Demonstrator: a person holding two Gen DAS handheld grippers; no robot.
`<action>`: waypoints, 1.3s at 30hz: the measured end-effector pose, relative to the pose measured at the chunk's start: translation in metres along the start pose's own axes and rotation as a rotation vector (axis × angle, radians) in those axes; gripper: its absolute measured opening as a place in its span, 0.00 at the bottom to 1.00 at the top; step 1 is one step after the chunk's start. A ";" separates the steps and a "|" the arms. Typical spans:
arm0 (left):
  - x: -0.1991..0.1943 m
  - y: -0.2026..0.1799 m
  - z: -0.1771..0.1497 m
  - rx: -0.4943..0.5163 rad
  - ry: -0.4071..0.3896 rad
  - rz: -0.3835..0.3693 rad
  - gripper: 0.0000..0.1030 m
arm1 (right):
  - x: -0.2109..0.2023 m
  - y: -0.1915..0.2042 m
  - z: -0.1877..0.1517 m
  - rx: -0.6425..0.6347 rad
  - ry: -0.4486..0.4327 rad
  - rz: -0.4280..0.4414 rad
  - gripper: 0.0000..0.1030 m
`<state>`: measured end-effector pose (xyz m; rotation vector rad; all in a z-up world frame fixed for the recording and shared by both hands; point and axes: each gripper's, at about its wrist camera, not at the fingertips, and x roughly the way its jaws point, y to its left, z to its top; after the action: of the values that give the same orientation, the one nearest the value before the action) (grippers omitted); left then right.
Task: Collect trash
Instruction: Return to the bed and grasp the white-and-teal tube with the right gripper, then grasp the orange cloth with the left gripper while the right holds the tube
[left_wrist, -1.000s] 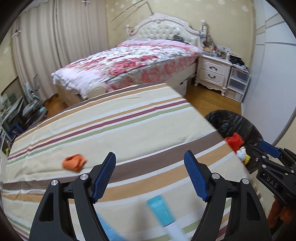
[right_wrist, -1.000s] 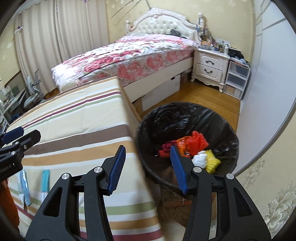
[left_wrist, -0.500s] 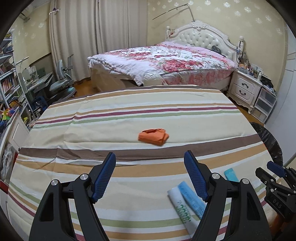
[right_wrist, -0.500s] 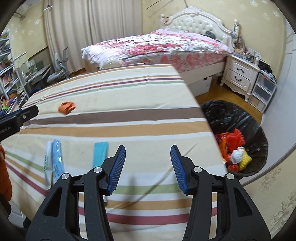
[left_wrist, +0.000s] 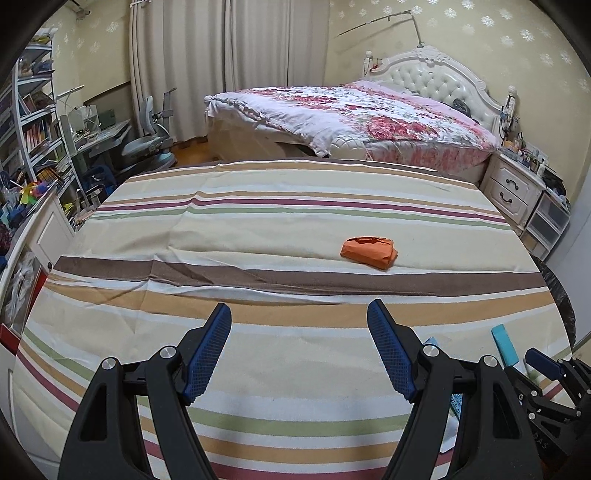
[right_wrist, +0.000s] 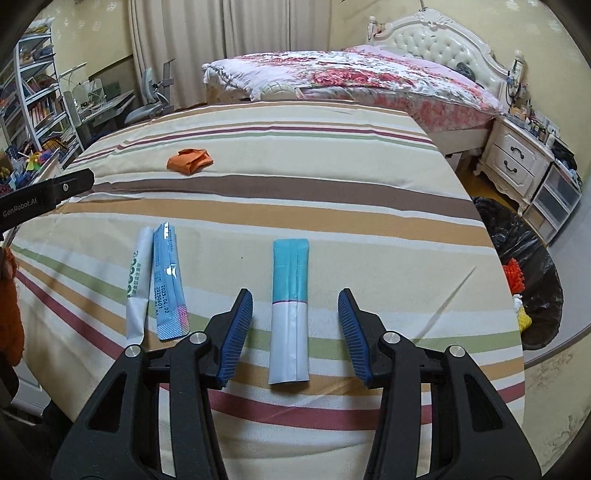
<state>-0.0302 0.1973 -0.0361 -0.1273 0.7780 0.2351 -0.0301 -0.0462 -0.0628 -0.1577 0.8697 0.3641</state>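
Both grippers hover with jaws wide: right gripper (right_wrist: 295, 330) over a teal-white sachet (right_wrist: 290, 310), left gripper (left_wrist: 299, 347) near an orange wrapper (left_wrist: 369, 253) on the striped table (left_wrist: 258, 229).

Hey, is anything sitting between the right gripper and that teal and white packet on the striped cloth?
Nothing visible does. The right gripper is open, and the teal and white packet lies flat between its fingers on bare striped cloth.

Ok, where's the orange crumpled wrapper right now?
The orange wrapper lies on the striped tablecloth, just beyond the brown stripe, ahead and right of the open left gripper, far from the packets.
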 end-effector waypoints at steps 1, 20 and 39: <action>0.001 0.000 0.000 0.000 0.002 -0.001 0.72 | 0.002 0.001 -0.001 -0.007 0.007 -0.005 0.32; 0.044 -0.019 0.014 0.040 0.052 -0.027 0.72 | 0.027 -0.014 0.050 -0.013 -0.038 -0.034 0.17; 0.091 -0.047 0.040 0.087 0.113 -0.073 0.72 | 0.062 -0.024 0.087 0.021 -0.019 -0.023 0.17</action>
<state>0.0716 0.1744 -0.0714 -0.0873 0.8929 0.1250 0.0780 -0.0289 -0.0557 -0.1444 0.8522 0.3338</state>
